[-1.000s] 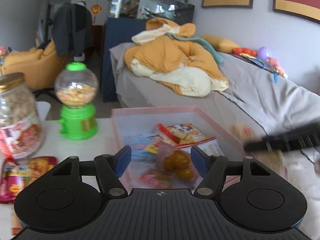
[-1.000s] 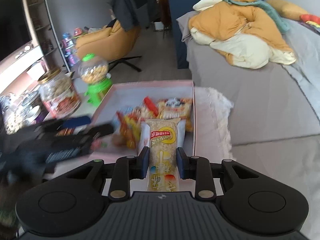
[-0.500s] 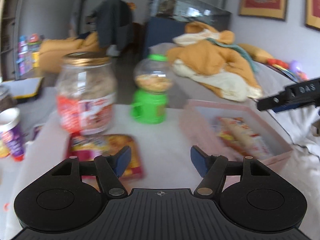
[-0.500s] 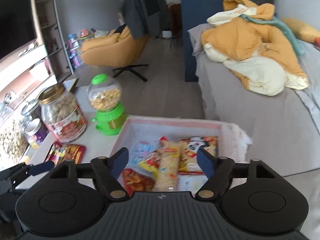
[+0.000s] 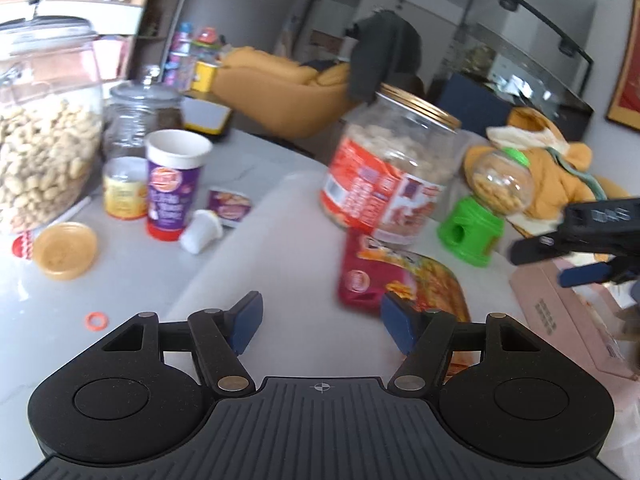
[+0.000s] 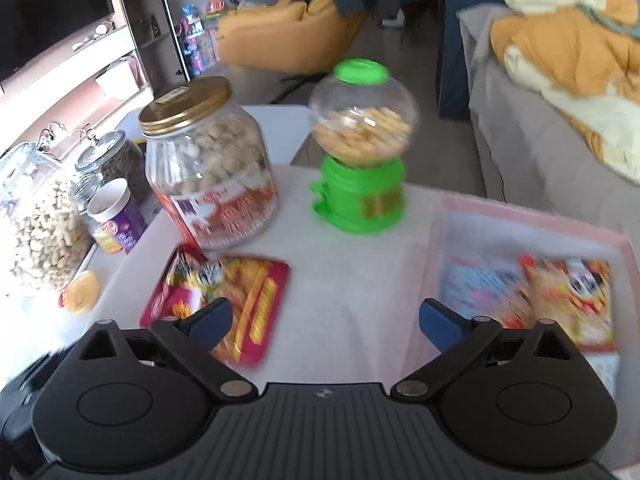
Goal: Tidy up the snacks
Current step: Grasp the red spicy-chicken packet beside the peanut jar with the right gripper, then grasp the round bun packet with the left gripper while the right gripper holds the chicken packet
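Observation:
A red snack packet (image 5: 404, 280) lies flat on the white table in front of a gold-lidded jar; it also shows in the right wrist view (image 6: 236, 300). My left gripper (image 5: 321, 322) is open and empty, low over the table, its right finger just over the packet's near edge. My right gripper (image 6: 325, 326) is open wide and empty, above the table between the packet and the pink box (image 6: 536, 220). The box holds several snack packets (image 6: 568, 300). The right gripper shows at the right edge of the left wrist view (image 5: 576, 236).
A gold-lidded peanut jar (image 6: 208, 168) and a green candy dispenser (image 6: 362, 148) stand behind the packet. To the left stand a large glass nut jar (image 5: 40, 132), a purple cup (image 5: 172, 188), a yellow tub (image 5: 124, 188) and a yellow lid (image 5: 64, 250). A grey sofa (image 6: 540, 140) lies beyond.
The right gripper dropped its long snack bar in the pink box, opened and swung left. The left gripper swung left from the box to the red packet.

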`<state>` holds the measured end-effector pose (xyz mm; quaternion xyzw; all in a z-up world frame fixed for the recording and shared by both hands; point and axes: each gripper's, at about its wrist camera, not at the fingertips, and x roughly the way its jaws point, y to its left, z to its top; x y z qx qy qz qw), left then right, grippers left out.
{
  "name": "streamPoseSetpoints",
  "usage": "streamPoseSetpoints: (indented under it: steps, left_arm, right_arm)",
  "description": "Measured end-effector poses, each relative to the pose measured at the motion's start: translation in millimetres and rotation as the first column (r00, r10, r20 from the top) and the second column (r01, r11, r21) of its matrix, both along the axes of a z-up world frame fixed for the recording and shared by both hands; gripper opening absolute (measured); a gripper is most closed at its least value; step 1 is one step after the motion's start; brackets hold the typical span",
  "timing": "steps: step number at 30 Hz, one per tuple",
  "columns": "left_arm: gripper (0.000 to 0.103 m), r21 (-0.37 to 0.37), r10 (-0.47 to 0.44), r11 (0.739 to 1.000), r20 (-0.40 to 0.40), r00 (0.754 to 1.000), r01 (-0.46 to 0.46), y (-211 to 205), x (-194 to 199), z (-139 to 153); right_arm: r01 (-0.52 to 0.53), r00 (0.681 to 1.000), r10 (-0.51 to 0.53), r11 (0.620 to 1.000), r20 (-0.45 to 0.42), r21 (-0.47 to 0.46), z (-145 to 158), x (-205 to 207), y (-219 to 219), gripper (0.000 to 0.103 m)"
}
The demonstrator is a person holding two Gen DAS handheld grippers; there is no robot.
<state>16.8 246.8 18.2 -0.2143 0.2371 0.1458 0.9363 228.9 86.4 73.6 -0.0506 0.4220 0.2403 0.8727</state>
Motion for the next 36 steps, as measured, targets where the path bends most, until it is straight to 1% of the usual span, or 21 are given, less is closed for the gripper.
streamPoseSetpoints:
  steps: [2,4,7,9,11,12,13,14,16,18,19,21,24,25,26,27,29,30,31,33,36]
  left_arm:
    - [0.071,-0.011,-0.002,1.0,0.015,1.0,0.003,4,-5,2]
    - [0.071,0.002,-0.008,1.0,0.013,1.0,0.008,2,-6,4]
    - [0.071,0.042,-0.025,0.999,0.001,1.0,0.025,-4,-3,5]
    - [0.071,0.065,-0.028,0.997,-0.009,1.0,0.029,-7,-3,5]
    - [0.071,0.07,-0.027,0.997,-0.013,1.0,0.028,-7,-6,5]
    - [0.071,0.066,-0.024,0.997,-0.012,1.0,0.025,-6,-7,5]
    - [0.071,0.064,-0.02,0.998,-0.011,1.0,0.02,-5,-8,4]
    - [0.071,0.064,-0.013,0.998,-0.01,1.0,0.013,-2,-9,4]
    - [0.069,0.054,-0.001,0.999,-0.013,1.0,0.002,2,-15,5]
    - [0.068,0.036,0.0,0.999,-0.028,1.0,0.001,6,-25,7]
    - [0.068,0.03,-0.003,1.0,-0.039,0.999,0.004,7,-31,7]
    - [0.068,0.027,0.004,1.0,-0.047,0.999,-0.003,9,-43,7]
    - [0.068,0.035,0.012,0.999,-0.061,0.998,-0.01,9,-52,5]
    - [0.068,0.039,0.011,0.999,-0.069,0.998,-0.008,10,-52,4]
    - [0.068,0.046,0.011,0.999,-0.083,0.996,-0.007,9,-50,2]
    - [0.068,0.057,0.01,0.998,-0.103,0.995,-0.004,7,-50,2]
    - [0.067,0.08,0.002,0.997,-0.119,0.993,0.008,2,-51,1]
    - [0.067,0.09,-0.007,0.996,-0.124,0.992,0.018,-1,-51,2]
    - [0.067,0.1,-0.013,0.995,-0.132,0.991,0.026,-4,-51,2]
    - [0.067,0.116,-0.019,0.993,-0.145,0.989,0.036,-7,-51,1]
    - [0.067,0.124,-0.021,0.991,-0.154,0.988,0.04,-9,-50,-1]
  right_arm:
    - [-0.01,1.0,0.01,1.0,0.006,0.002,-4,5,20,0.099]
    - [-0.026,1.0,0.026,1.0,0.01,0.014,-6,9,40,0.099]
    - [-0.139,0.99,0.139,0.99,-0.017,0.013,-12,18,72,0.099]
    - [-0.219,0.976,0.219,0.975,0.0,-0.049,-18,20,94,0.099]
    - [-0.238,0.97,0.242,0.965,0.03,-0.112,-25,24,110,0.099]
    - [-0.238,0.97,0.243,0.964,0.025,-0.118,-28,28,114,0.099]
    - [-0.237,0.971,0.238,0.966,-0.002,-0.108,-32,34,115,0.099]
    - [-0.242,0.97,0.237,0.967,-0.06,-0.078,-37,42,117,0.099]
    - [-0.255,0.951,0.249,0.967,-0.182,-0.008,-49,53,115,0.099]
    - [-0.247,0.952,0.245,0.969,-0.184,0.014,-51,50,109,0.099]
    - [-0.254,0.947,0.255,0.967,-0.198,0.026,-50,46,105,0.099]
    - [-0.3,0.926,0.301,0.953,-0.226,0.038,-49,34,101,0.1]
    - [-0.409,0.891,0.398,0.913,-0.216,-0.004,-48,4,103,0.1]
    - [-0.432,0.886,0.418,0.901,-0.201,-0.03,-48,-3,107,0.1]
    - [-0.456,0.882,0.439,0.887,-0.171,-0.077,-48,-11,113,0.1]
    - [-0.466,0.883,0.45,0.875,-0.131,-0.132,-48,-18,120,0.1]
    - [-0.44,0.895,0.443,0.867,-0.041,-0.236,-49,-24,136,0.099]
    - [-0.436,0.893,0.449,0.861,-0.012,-0.263,-48,-24,142,0.099]
    - [-0.443,0.887,0.462,0.853,0.004,-0.276,-47,-21,145,0.099]
    - [-0.482,0.866,0.499,0.829,-0.012,-0.283,-51,-13,150,0.103]
    - [-0.524,0.843,0.537,0.811,-0.021,-0.261,-52,-7,148,0.103]
